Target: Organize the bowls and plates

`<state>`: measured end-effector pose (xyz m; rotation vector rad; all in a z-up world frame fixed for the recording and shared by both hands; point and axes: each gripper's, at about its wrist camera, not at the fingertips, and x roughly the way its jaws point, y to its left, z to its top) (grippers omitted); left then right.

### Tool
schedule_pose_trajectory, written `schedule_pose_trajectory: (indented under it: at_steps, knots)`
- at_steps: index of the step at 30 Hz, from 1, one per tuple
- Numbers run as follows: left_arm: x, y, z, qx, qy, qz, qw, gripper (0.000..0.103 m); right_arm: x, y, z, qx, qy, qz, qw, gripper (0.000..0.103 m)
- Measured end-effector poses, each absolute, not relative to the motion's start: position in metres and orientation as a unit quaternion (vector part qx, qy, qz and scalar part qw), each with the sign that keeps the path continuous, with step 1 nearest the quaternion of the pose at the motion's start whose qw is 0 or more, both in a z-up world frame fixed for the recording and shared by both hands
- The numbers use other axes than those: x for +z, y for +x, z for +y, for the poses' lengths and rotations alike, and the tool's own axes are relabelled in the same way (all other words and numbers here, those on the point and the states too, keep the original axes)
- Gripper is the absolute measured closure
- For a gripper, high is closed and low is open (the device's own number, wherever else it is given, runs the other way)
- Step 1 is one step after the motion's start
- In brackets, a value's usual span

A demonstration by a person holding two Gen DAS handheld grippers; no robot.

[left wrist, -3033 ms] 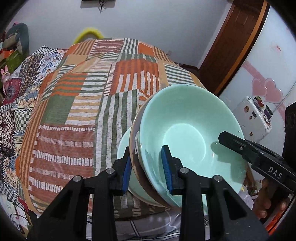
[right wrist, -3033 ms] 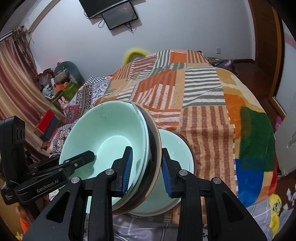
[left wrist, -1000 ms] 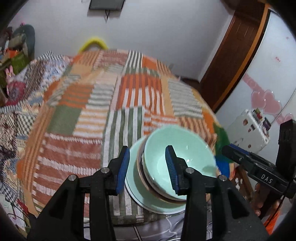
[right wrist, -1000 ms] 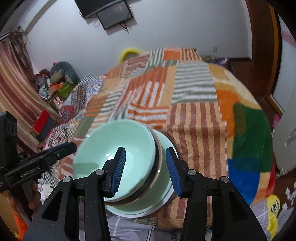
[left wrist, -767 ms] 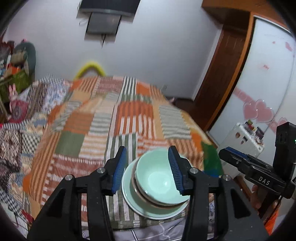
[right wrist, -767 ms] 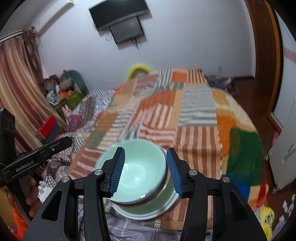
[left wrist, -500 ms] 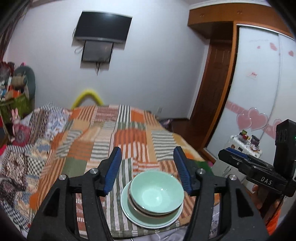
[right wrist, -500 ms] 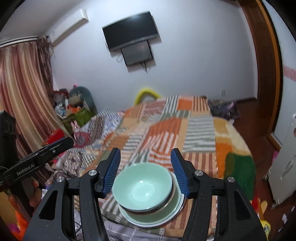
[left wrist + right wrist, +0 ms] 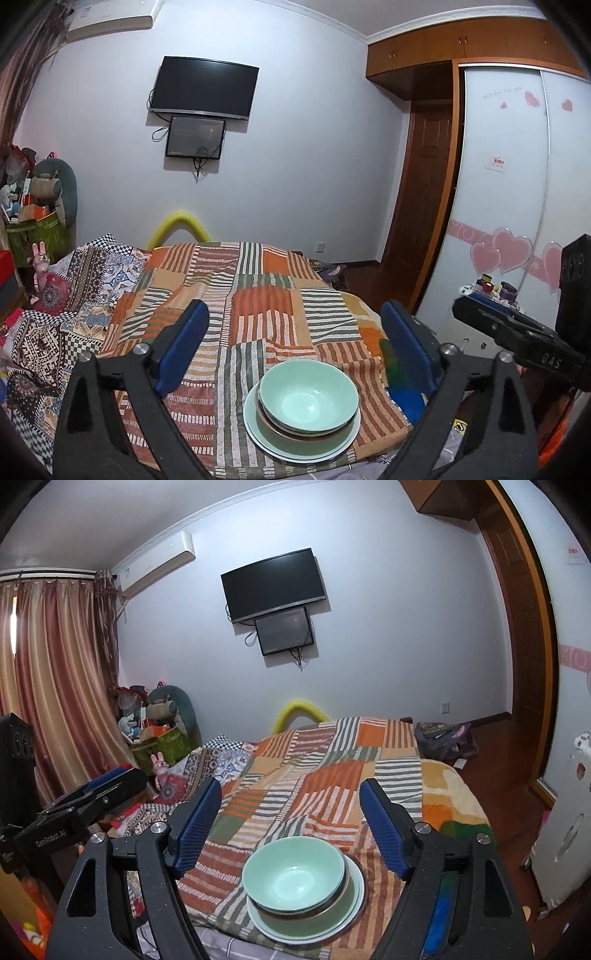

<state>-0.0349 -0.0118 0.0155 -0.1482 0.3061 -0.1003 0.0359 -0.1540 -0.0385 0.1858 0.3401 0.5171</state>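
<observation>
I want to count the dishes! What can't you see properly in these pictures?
- Left wrist view: the brown-rimmed dish under the top green bowl shows only its edge.
- Right wrist view: the near rim of the pale green plate is partly behind the right gripper finger.

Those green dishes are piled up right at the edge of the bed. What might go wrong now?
1. The stack, a green bowl nested in another bowl on a plate, sits near the front edge of the patchwork blanket; a nudge might tip it off.
2. The bedding is soft, so the stack may lean or slide.
3. Both grippers, left and right, are opening with nothing between the jaws, so nothing steadies the stack.
</observation>
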Motion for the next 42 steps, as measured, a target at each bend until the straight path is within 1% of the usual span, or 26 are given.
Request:
schedule_pose_trajectory:
  at_steps: [1, 5, 7, 9, 42]
  knots:
    - [0.015, -0.035, -0.012, -0.048, -0.075, 0.151, 0.985, 0.004, -0.039, 0.034, -0.153, 0.253, 0.090, 0.165, 0.949, 0.018]
    - [0.014, -0.037, -0.010, -0.040, -0.075, 0.147, 0.985, 0.003, -0.038, 0.031, -0.150, 0.251, 0.082, 0.157, 0.952, 0.015]
    - [0.014, -0.037, -0.010, -0.040, -0.074, 0.147, 0.986, 0.003, -0.038, 0.029, -0.150, 0.251, 0.081, 0.155, 0.952, 0.008]
    - [0.013, -0.038, -0.011, -0.038, -0.068, 0.145, 0.986, 0.003, -0.038, 0.027, -0.150, 0.248, 0.081, 0.148, 0.954, 0.004]
    - [0.004, -0.034, -0.013, -0.041, -0.054, 0.156, 0.985, 0.001, -0.038, 0.027, -0.155, 0.245, 0.087, 0.154, 0.953, 0.001]
